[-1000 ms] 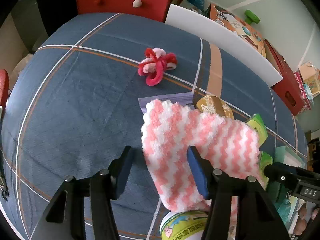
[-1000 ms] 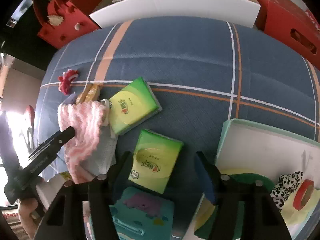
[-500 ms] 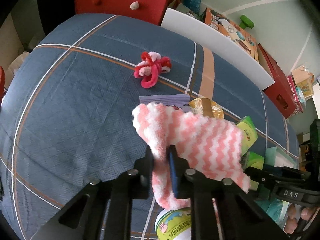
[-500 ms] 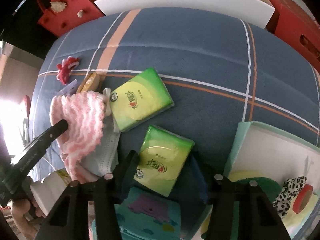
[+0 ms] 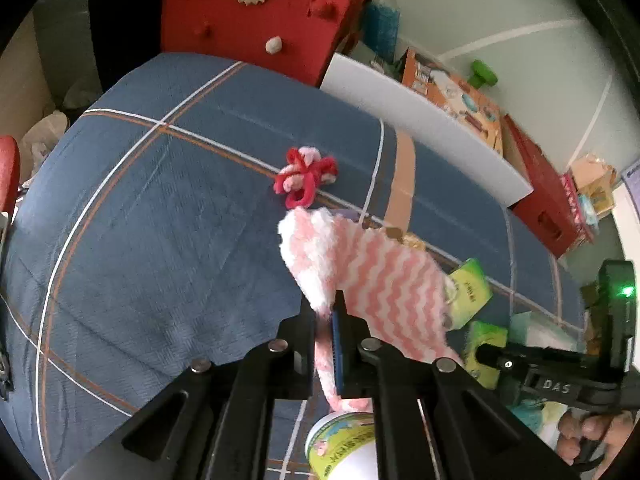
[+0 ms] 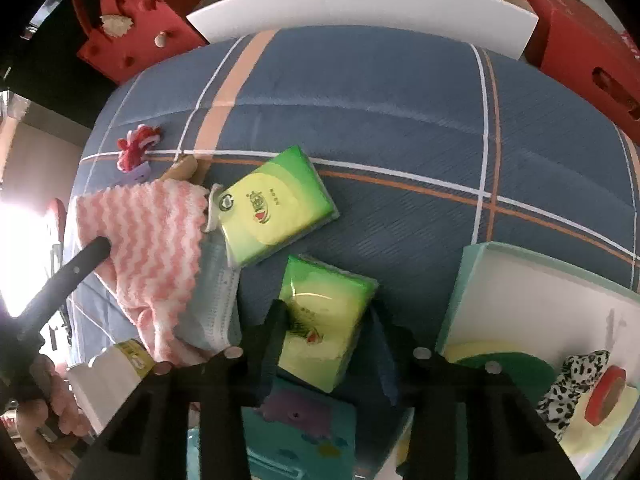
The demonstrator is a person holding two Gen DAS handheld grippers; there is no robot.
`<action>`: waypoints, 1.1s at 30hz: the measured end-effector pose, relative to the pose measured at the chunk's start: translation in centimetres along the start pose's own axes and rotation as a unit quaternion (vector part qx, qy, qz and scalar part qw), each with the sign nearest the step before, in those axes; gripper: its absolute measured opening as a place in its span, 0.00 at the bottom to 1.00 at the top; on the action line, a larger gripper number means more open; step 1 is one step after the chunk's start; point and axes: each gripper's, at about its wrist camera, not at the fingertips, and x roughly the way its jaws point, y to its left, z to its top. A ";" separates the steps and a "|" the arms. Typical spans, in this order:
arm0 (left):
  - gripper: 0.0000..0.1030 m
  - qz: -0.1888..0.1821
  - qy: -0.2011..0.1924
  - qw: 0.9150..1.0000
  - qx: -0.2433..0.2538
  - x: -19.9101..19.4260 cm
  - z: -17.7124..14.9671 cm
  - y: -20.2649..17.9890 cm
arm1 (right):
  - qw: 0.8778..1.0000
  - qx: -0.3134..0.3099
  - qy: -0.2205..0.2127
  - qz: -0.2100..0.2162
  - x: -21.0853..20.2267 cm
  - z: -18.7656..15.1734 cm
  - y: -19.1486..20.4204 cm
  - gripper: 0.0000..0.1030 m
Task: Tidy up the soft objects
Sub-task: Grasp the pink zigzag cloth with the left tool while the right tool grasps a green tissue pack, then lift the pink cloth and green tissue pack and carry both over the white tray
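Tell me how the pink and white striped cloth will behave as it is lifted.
Probably floppy: the pink and white cloth droops to both sides of the left gripper, which is shut on its edge. It looks fluffy, so likely light and not slippery. It may drag the blue face mask it overlaps.

pink-and-white cloth (image 5: 372,276): fluffy, deep-piled knit, matt
bedcover (image 5: 160,240): woven fabric with a fine ribbed texture, matt
tissue packs (image 6: 276,212): glossy plastic film with sheen
left tool (image 5: 326,328): matt black plastic, small bright metal screws
red bag (image 5: 248,20): felt-like, dull
box (image 6: 532,280): smooth card, pale matt inside
hair tie (image 5: 306,176): fuzzy plush loops
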 end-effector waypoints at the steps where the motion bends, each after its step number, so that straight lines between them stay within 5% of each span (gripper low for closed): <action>1: 0.06 -0.001 -0.004 1.000 0.000 -0.2 0.1 -0.1 | 1.000 0.001 -0.002 0.001 -0.2 -0.1 -0.2 0.36; 10: 0.06 -0.010 -0.039 0.999 0.009 -2.6 0.6 -0.8 | 1.000 0.006 -0.021 0.011 -0.9 0.0 -0.5 0.25; 33: 0.06 -0.037 -0.141 0.989 0.010 -7.3 1.3 -2.3 | 0.996 0.022 -0.084 0.006 -4.8 0.1 -2.1 0.23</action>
